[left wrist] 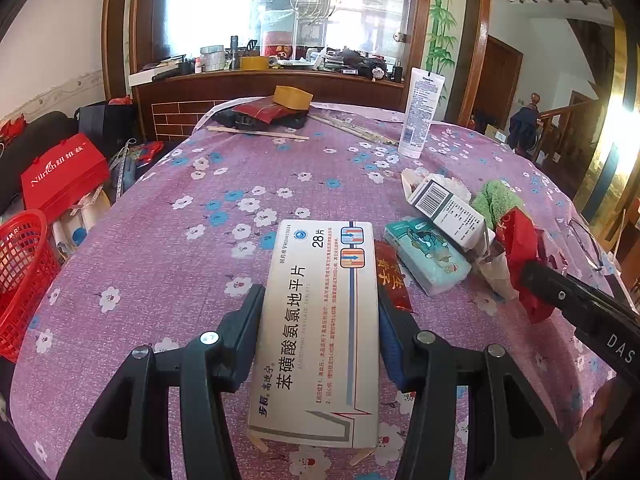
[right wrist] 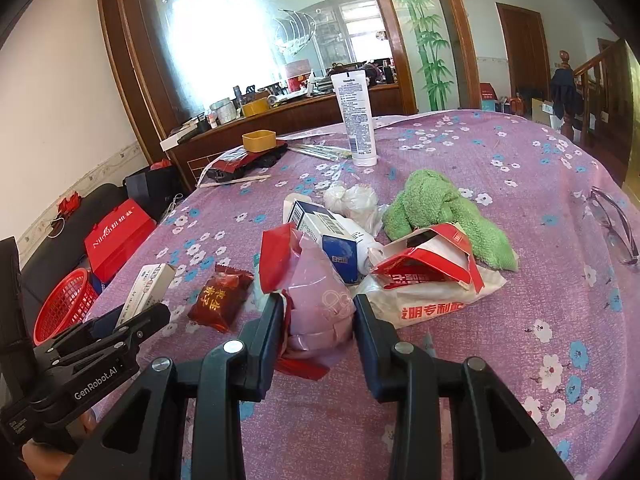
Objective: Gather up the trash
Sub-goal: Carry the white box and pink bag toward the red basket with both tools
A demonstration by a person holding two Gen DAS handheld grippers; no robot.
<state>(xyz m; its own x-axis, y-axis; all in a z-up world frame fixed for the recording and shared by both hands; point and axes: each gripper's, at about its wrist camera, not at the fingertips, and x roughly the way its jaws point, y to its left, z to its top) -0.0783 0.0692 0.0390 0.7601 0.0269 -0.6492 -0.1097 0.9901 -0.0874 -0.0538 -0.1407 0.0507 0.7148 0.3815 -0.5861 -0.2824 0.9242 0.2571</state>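
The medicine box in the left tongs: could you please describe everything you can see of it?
The medicine box is a long, flat, white cardboard carton printed with black Chinese characters, "28", a grey-blue stripe and two orange-and-blue squares. It looks intact, though small flaps stick out at its near end. The left tongs clamp its long sides, holding it lengthwise above the purple floral tablecloth. The right wrist view shows it tilted.

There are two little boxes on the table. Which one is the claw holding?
The long white medicine box, squeezed between the left gripper's fingers. The other, the blue-and-white box, lies loose in the trash pile.
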